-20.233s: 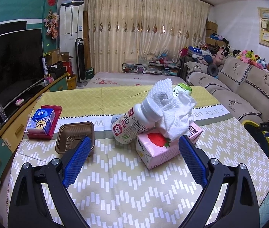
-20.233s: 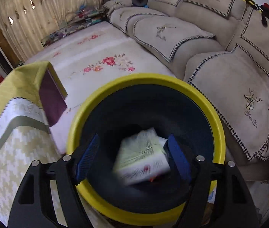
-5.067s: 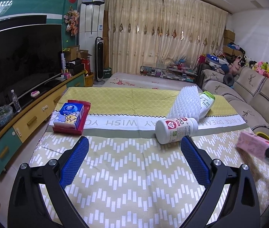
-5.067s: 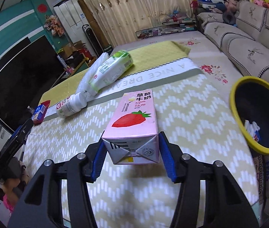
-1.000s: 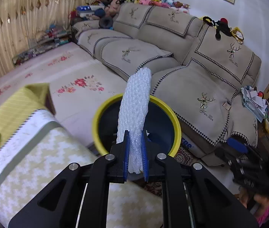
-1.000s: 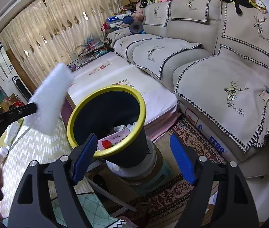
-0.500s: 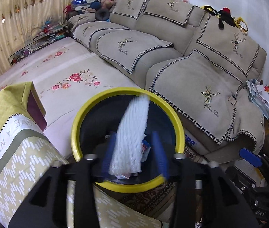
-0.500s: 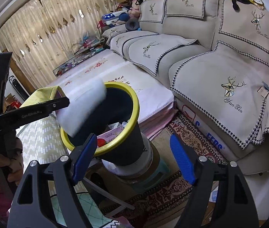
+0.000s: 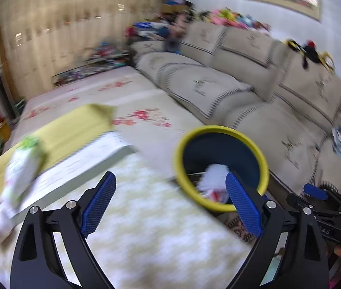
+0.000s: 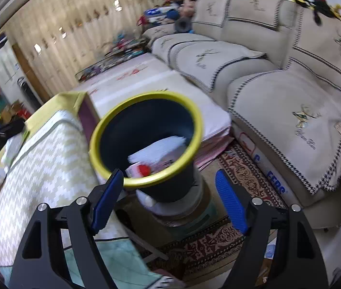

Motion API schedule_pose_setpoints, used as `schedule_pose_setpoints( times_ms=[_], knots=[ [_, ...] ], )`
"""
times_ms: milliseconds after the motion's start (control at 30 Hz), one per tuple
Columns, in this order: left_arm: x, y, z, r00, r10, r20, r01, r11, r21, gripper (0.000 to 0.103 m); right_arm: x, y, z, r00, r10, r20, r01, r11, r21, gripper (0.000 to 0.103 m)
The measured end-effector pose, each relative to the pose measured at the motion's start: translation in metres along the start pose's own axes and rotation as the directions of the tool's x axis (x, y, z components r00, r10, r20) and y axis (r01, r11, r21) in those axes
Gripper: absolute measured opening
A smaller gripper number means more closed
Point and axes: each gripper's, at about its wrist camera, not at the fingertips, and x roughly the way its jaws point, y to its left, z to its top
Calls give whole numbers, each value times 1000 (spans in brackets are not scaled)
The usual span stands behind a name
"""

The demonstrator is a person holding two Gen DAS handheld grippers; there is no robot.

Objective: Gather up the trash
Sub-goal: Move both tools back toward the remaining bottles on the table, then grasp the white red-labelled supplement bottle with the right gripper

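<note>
Bottles are left on the bench, nearer the left tool.

The left tool (image 9: 170, 202) is being opened wide and nothing is held in it; the white foam (image 9: 212, 174) is seen inside the yellow bin (image 9: 221, 128). The bottles (image 9: 23, 166) lie to its left, long sides sloping away. The right tool (image 10: 168, 200) is open and empty.

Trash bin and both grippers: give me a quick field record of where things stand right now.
bin: yellow-rimmed dark trash bin on the floor between table and sofa
bin contents: white foam net lying on other trash, including a pink carton
left gripper: jaws opening, nothing between them
right gripper: open, empty, near the bin
table: two blurred bottles left at the far edge
</note>
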Motion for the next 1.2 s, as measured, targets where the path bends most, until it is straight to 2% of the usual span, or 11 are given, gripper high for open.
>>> schedule_pose_setpoints(
  times_ms=[100, 233, 367, 433, 500, 633, 733, 833, 967, 1033, 1200],
  knots=[
    [-41, 56, -21, 997, 66, 40, -63, 994, -89, 96, 4, 42, -4, 998, 52, -23, -54, 994, -98, 74],
    [-100, 138, -58, 974, 210, 85, -188, 957, -219, 98, 6, 122, -16, 986, 154, -63, -165, 953, -253, 75],
    [-149, 214, -100, 923, 375, 82, -328, 882, -339, 98, 4, 206, -33, 958, 263, -117, -288, 881, -376, 75],
    [-171, 253, -122, 888, 454, 66, -391, 825, -408, 98, 0, 244, -41, 943, 305, -132, -332, 842, -425, 75],
    [-189, 286, -145, 849, 526, 52, -446, 765, -464, 98, -4, 285, -49, 915, 369, -164, -402, 793, -458, 76],
    [-211, 333, -185, 784, 620, 20, -508, 660, -554, 98, -7, 358, -62, 875, 434, -213, -480, 723, -497, 78],
    [-218, 354, -209, 754, 656, 6, -524, 607, -597, 98, -7, 397, -70, 866, 444, -232, -495, 693, -524, 81],
    [-215, 357, -222, 743, 669, 0, -526, 584, -618, 98, 1, 435, -70, 866, 436, -246, -494, 666, -559, 87],
    [-205, 362, -220, 784, 621, 13, -483, 623, -616, 98, 21, 460, -64, 903, 370, -216, -423, 688, -590, 88],
    [-200, 359, -218, 794, 608, 13, -479, 639, -602, 98, 32, 469, -60, 913, 348, -212, -404, 701, -588, 89],
    [-195, 342, -214, 795, 606, 38, -472, 656, -588, 98, 54, 481, -56, 914, 321, -248, -405, 713, -573, 89]
  ],
)
